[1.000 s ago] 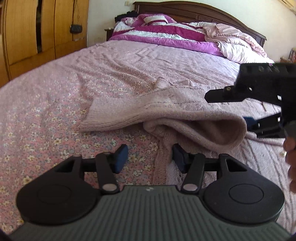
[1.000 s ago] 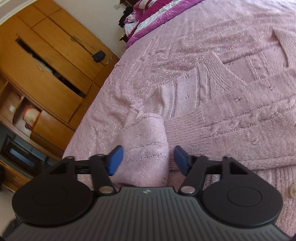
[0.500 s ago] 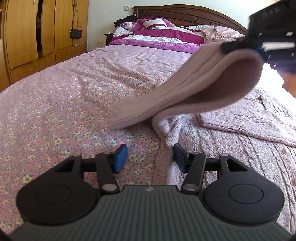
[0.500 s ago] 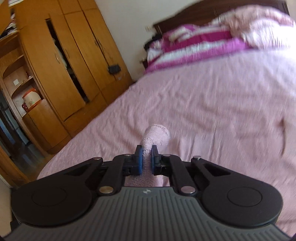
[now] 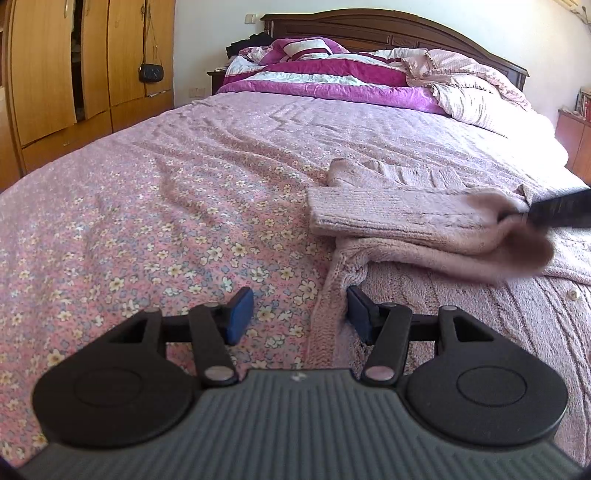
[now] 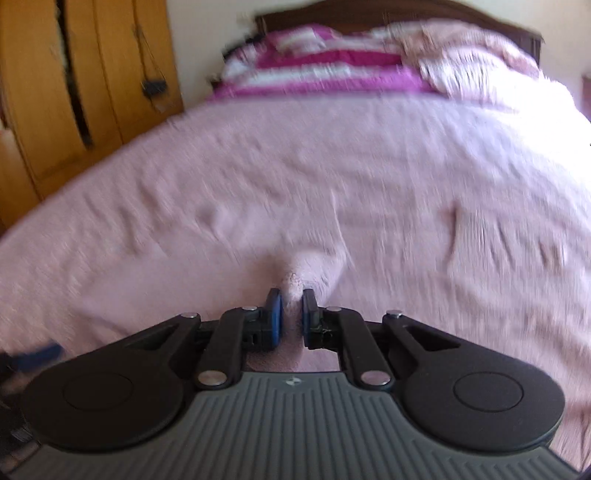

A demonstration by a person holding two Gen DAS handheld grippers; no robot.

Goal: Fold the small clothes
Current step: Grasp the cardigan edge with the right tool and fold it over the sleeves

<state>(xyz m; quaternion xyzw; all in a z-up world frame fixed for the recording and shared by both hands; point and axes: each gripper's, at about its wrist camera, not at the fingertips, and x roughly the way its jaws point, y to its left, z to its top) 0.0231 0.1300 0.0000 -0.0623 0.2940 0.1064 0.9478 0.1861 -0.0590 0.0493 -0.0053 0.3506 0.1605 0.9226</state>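
The pink knit cardigan [image 5: 461, 306] lies spread on the bed [image 5: 184, 206], toward the right side of the left wrist view. Its sleeve [image 5: 399, 218] is folded over the body of the garment, the ribbed cuff end pointing left and resting at the cardigan's edge. A small button [image 5: 573, 294] shows on the front panel near the right border.

The right gripper [image 6: 292, 320] has a fold of the sleeve between its blue pads [image 6: 274, 318], which sit close together on the knit; its jaws are opening slightly, with the fabric still pinched between them. In the left wrist view this gripper appears as a dark blurred bar at the right edge, at the sleeve's bunched end. The right wrist view is motion-blurred.

The left gripper [image 5: 297, 314] hovers low over the cardigan's near left edge with its jaws open, roughly half spread, holding nothing; the hem edge runs up between the 2 pads without touching them.

Around this, the floral pink bedspread covers the bed. A magenta and white quilt [image 5: 325, 77] is heaped against the dark wooden headboard [image 5: 369, 29]. A wooden wardrobe [image 5: 55, 74] stands at the left, with a small black bag [image 5: 150, 72] hanging on its door.
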